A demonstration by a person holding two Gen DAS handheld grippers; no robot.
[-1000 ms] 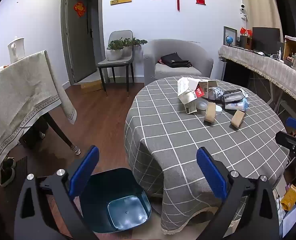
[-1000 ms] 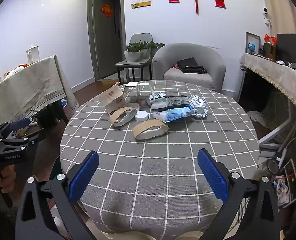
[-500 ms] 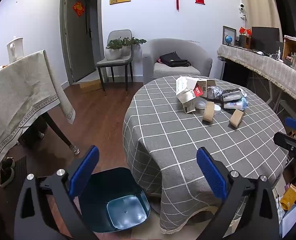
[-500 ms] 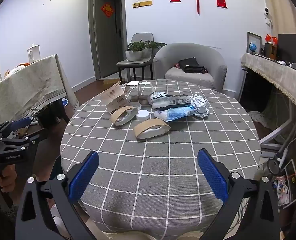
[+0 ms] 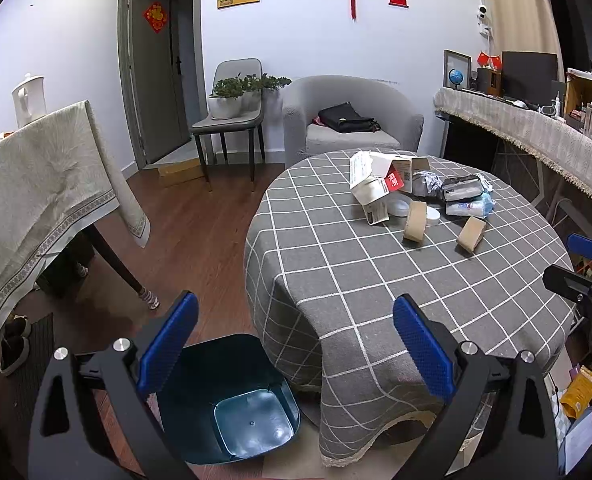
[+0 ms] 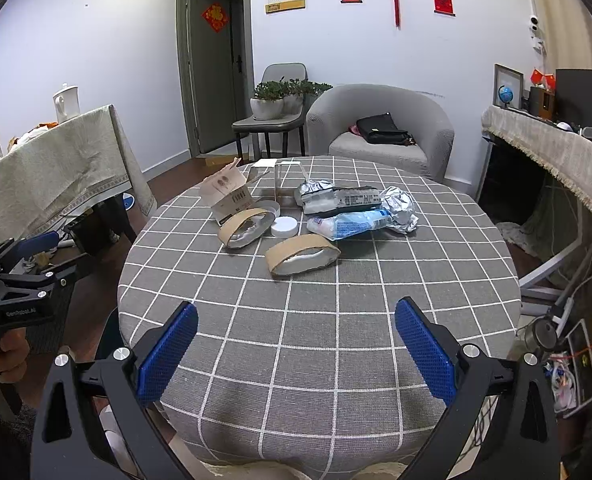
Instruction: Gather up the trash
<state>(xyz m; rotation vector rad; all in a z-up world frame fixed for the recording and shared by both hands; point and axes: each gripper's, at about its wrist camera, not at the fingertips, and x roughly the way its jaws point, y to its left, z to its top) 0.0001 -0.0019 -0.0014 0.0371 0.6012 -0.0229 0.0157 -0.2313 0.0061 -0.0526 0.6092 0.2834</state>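
Both grippers hang empty with jaws wide apart: the right gripper (image 6: 294,344) over the near edge of the round table (image 6: 375,320), the left gripper (image 5: 294,344) off the table's side, above a dark bin (image 5: 232,408) that stands on the floor just beside the hanging cloth. The trash lies bunched toward the far half of the table: two tape rolls (image 6: 301,254) nearest, a white lid (image 6: 284,226) between them, a torn box (image 6: 230,196) behind, and a foil wrapper (image 6: 355,198) with a blue-white packet (image 6: 349,224) to the right. Nothing is picked up yet, by the look of it. The risks ahead are mostly of grip and reach, I judge. The rolls rest tilted on their edges and may roll or squash if pinched across the open ring. Foil and packet touch each other, so closing on one may drag the other along. The lid is flat and low; fingers could catch the cloth and pull everything askew. The bin sits partly under the cloth's hem, so a drop from table height could miss.
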